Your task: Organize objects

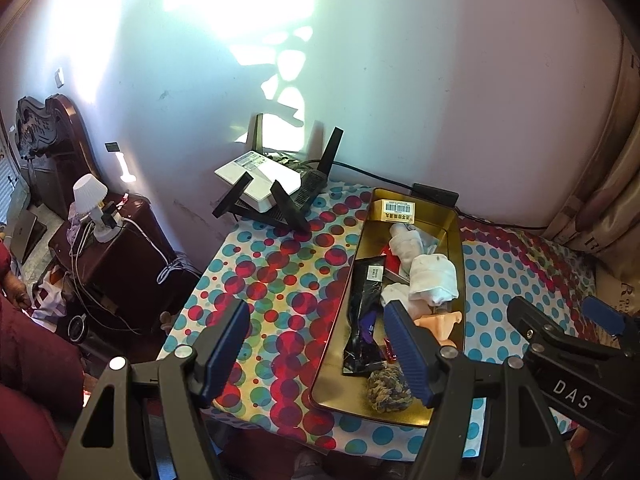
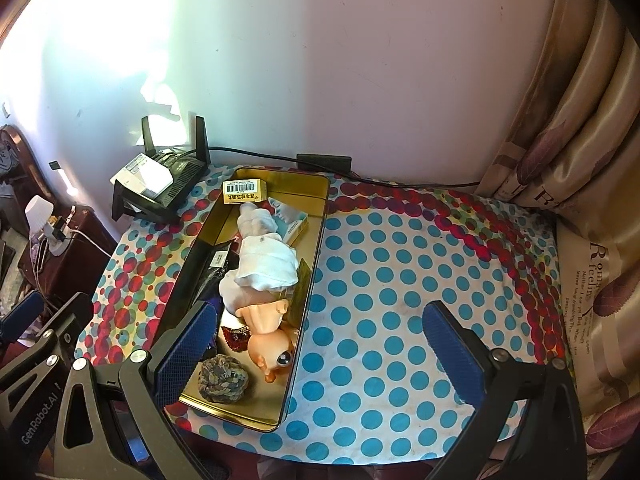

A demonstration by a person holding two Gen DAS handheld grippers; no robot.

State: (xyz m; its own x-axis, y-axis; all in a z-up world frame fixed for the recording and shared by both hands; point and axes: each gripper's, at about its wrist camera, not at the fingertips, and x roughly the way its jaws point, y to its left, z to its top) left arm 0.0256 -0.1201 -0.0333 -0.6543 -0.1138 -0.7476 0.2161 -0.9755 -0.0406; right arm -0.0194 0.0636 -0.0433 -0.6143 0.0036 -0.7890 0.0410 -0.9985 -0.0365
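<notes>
A long gold tin tray (image 1: 459, 240) (image 2: 316, 240) lies on the polka-dot table. It holds a yellow barcode box (image 1: 396, 210) (image 2: 245, 191), white rolled cloths (image 1: 434, 278) (image 2: 268, 262), a black packet (image 1: 364, 312) (image 2: 212, 268), a baby doll (image 2: 268, 344), a red wrapper (image 2: 236, 338) and a grey rope ball (image 1: 390, 390) (image 2: 224, 378). My left gripper (image 1: 316, 354) is open and empty above the table's front left, its right finger over the tray. My right gripper (image 2: 320, 356) is open and empty, straddling the tray's right edge.
A router (image 1: 276, 188) (image 2: 160, 184) with black antennas sits at the table's back left, a cable (image 2: 256, 155) running along the wall to a black adapter (image 2: 324, 160). A curtain (image 2: 580, 120) hangs at the right. A nightstand with a lamp (image 1: 90, 200) stands at the left.
</notes>
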